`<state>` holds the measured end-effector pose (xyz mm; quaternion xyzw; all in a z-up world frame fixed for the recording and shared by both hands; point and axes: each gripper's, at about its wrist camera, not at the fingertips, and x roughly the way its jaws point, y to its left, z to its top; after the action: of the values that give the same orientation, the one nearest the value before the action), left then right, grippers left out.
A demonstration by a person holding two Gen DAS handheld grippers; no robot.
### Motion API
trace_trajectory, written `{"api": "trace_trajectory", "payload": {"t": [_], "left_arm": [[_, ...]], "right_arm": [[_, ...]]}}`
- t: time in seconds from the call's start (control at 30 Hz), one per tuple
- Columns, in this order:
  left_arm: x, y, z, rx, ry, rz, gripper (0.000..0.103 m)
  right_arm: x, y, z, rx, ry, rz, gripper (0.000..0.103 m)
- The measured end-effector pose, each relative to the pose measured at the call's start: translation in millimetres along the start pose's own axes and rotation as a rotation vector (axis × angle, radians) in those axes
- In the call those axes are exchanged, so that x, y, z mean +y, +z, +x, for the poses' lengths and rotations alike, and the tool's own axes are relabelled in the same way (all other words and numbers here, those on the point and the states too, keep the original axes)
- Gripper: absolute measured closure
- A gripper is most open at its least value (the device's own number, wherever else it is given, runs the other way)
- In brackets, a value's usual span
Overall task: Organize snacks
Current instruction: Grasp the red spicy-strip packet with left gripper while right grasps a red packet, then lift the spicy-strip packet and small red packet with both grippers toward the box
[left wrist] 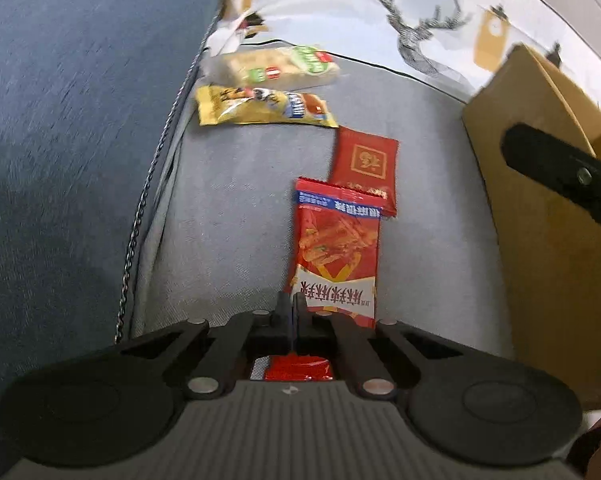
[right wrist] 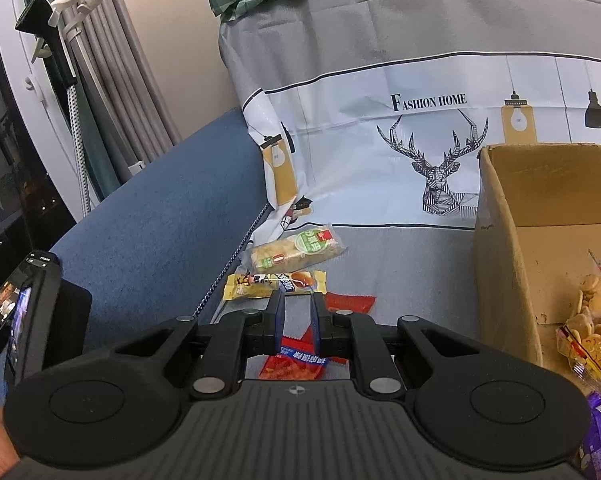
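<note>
red snack packet [left wrist: 336, 256] near end hidden under fingers [left wrist: 302, 312], cardboard box [right wrist: 512, 264] cut off

My left gripper [left wrist: 291, 307] points steeply down, its two black fingers pressed together with no gap showing between the tips. My right gripper [right wrist: 297, 312] tilts gently downward, its fingers [right wrist: 277, 320] parallel with a narrow gap and nothing clamped between them. My right gripper's black finger shows at the left view's right edge.
</note>
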<state>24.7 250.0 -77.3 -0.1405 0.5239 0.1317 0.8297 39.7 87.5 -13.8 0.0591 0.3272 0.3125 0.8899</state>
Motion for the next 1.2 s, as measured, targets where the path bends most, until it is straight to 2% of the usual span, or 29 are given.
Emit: {"api": "trace_trajectory", "payload": {"t": [0.13,0.27,0.37,0.47,0.5,0.57,0.6,0.63,0.7,0.8,0.9,0.93,0.97,1.0,1.1,1.2], "left_arm": [[-4,0,-13,-0.05,-0.039,0.039,0.103],[16,1,-32,-0.128,-0.084,-0.02,0.103],[32,3,-41,-0.15,-0.155,-0.085,0.102],[28,7,-41,-0.135,-0.181,-0.07,0.096],[25,9,-37,-0.12,-0.172,-0.061,0.091],[16,12,-26,-0.075,-0.156,-0.058,0.071],[11,12,-20,-0.055,-0.148,-0.059,0.052],[8,10,-15,-0.043,-0.141,-0.053,0.043],[-7,8,-5,-0.023,-0.12,0.008,0.041],[-25,9,7,-0.026,-0.044,0.098,0.027],[-35,7,24,0.024,-0.012,0.159,0.028],[-36,5,29,0.043,0.014,0.183,0.031],[-38,3,28,0.036,0.033,0.216,0.035],[-38,2,27,0.029,0.035,0.231,0.049],[-21,2,20,0.053,0.006,0.146,0.053],[-5,1,13,0.079,0.013,0.058,0.053]], "right_arm": [[0,-1,-1,0.004,-0.003,-0.005,0.089],[0,0,-4,-0.01,-0.023,-0.008,0.089],[-6,3,-10,-0.046,-0.066,0.003,0.089],[-17,6,-14,-0.069,-0.103,0.039,0.089],[-21,7,-15,-0.076,-0.113,0.052,0.089],[-28,8,-14,-0.071,-0.122,0.075,0.089],[-30,9,-13,-0.064,-0.12,0.088,0.089],[-32,9,-13,-0.058,-0.114,0.101,0.089],[-31,9,-11,-0.057,-0.114,0.097,0.089],[-27,7,-6,-0.043,-0.101,0.089,0.089],[-21,4,0,-0.025,-0.092,0.08,0.089],[-19,4,3,-0.021,-0.092,0.077,0.089],[-17,4,4,-0.019,-0.091,0.078,0.086],[-15,4,7,-0.014,-0.091,0.081,0.077],[-12,6,16,0.002,-0.08,0.092,0.055],[-8,7,32,0.037,-0.074,0.088,0.048]]}}
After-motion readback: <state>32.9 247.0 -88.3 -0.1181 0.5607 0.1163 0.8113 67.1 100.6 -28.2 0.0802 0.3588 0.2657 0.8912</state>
